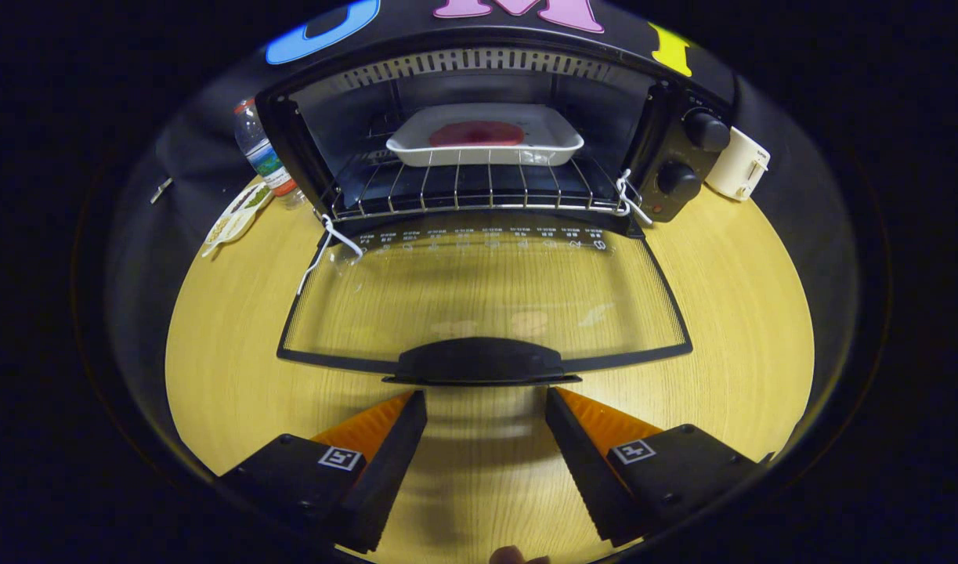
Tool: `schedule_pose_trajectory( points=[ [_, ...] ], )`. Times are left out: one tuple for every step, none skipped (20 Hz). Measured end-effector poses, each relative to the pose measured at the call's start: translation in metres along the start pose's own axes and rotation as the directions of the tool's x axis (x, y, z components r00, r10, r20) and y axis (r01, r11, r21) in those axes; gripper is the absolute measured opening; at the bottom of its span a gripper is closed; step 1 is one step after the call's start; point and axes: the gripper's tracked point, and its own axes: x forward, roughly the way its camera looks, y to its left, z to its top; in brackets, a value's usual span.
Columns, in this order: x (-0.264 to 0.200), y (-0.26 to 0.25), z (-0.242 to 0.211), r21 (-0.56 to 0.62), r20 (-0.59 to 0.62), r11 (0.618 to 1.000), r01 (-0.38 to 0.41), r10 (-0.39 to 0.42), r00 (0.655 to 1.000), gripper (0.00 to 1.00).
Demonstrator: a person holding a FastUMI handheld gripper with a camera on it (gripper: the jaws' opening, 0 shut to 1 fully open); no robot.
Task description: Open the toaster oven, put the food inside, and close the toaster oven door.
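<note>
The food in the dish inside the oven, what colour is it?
Red. The flat round food lies in a white rectangular dish, clearest in the gripper view. The jaws stand open, empty.

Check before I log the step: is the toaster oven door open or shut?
Open: the door lies flat toward the claw, showing the dish on the rack; its fingers are spread, holding nothing.

The gripper view rides low on the hand-held gripper (486, 403), looking forward over the table (729, 329), close to the toaster oven (486, 86), facing its open front.
</note>
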Motion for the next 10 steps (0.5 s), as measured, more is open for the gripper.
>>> schedule_pose_trajectory(
  points=[
    [0.001, 0.001, 0.0, 0.014, -0.007, 1.0, 0.009, -0.009, 1.0, 0.99],
    [0.002, 0.001, 0.001, 0.015, -0.006, 1.0, 0.015, -0.015, 1.0, 0.98],
    [0.001, 0.002, 0.001, 0.015, -0.003, 1.0, 0.018, -0.018, 1.0, 0.97],
    [0.001, 0.002, 0.0, 0.014, 0.0, 1.0, 0.018, -0.018, 1.0, 0.98],
    [0.001, 0.002, 0.0, 0.01, 0.003, 1.0, 0.014, -0.014, 1.0, 0.98],
    [0.0, 0.002, 0.0, 0.009, 0.007, 1.0, 0.01, -0.01, 1.0, 0.98],
    [-0.002, 0.002, 0.001, 0.011, 0.011, 1.0, 0.006, -0.006, 1.0, 0.98],
    [-0.005, 0.002, 0.002, 0.015, 0.017, 1.0, 0.001, -0.001, 1.0, 0.98],
    [-0.009, 0.002, 0.003, 0.017, 0.028, 1.0, -0.006, 0.005, 1.0, 0.98],
    [-0.014, 0.003, 0.005, 0.017, 0.042, 1.0, -0.013, 0.013, 0.999, 0.98]
  ],
)
